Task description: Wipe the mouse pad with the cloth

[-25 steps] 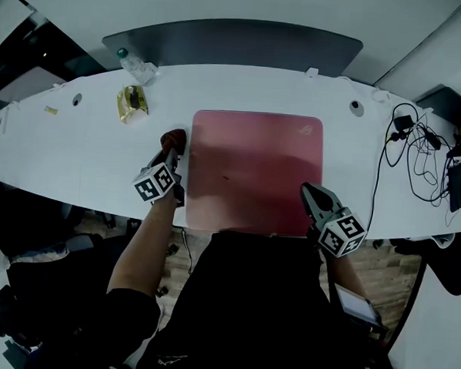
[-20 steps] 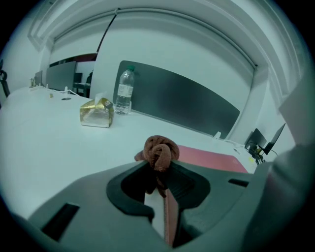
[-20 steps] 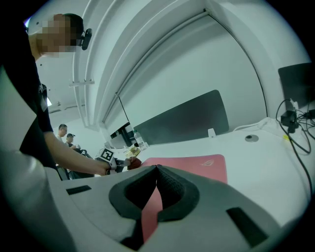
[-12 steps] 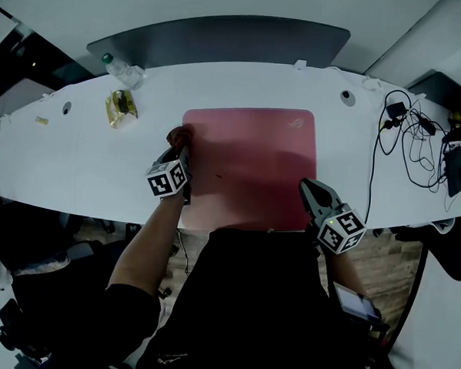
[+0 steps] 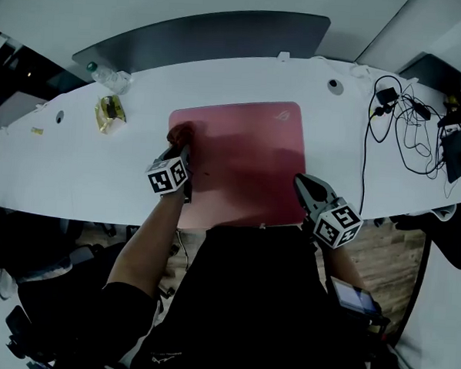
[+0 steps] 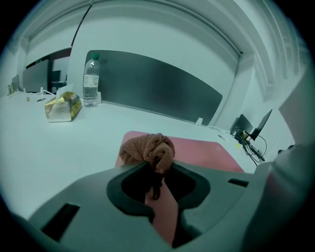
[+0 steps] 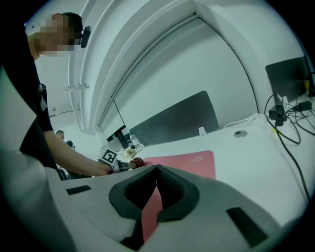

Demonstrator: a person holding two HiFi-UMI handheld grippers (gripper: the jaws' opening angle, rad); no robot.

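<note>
A pink mouse pad [image 5: 243, 157] lies on the white desk [image 5: 77, 164]. My left gripper [image 5: 179, 142] is shut on a bunched brown cloth [image 5: 179, 131], which rests at the pad's far left corner. In the left gripper view the cloth [image 6: 150, 150] bulges out above the closed jaws, with the pad [image 6: 206, 155] beyond. My right gripper [image 5: 304, 185] sits shut at the pad's near right corner, holding nothing. The right gripper view shows the pad [image 7: 184, 162] ahead and the left gripper's marker cube [image 7: 108, 156] far left.
A water bottle [image 5: 109, 77] and a yellow snack bag [image 5: 109, 109] stand at the back left of the desk. Tangled cables [image 5: 403, 127] and a black device [image 5: 454, 153] lie at the right. A dark panel [image 5: 200, 35] runs behind the desk.
My left gripper has carried the cloth from the desk beside the pad's left edge onto the pad's far left corner. The right gripper has stayed put.
</note>
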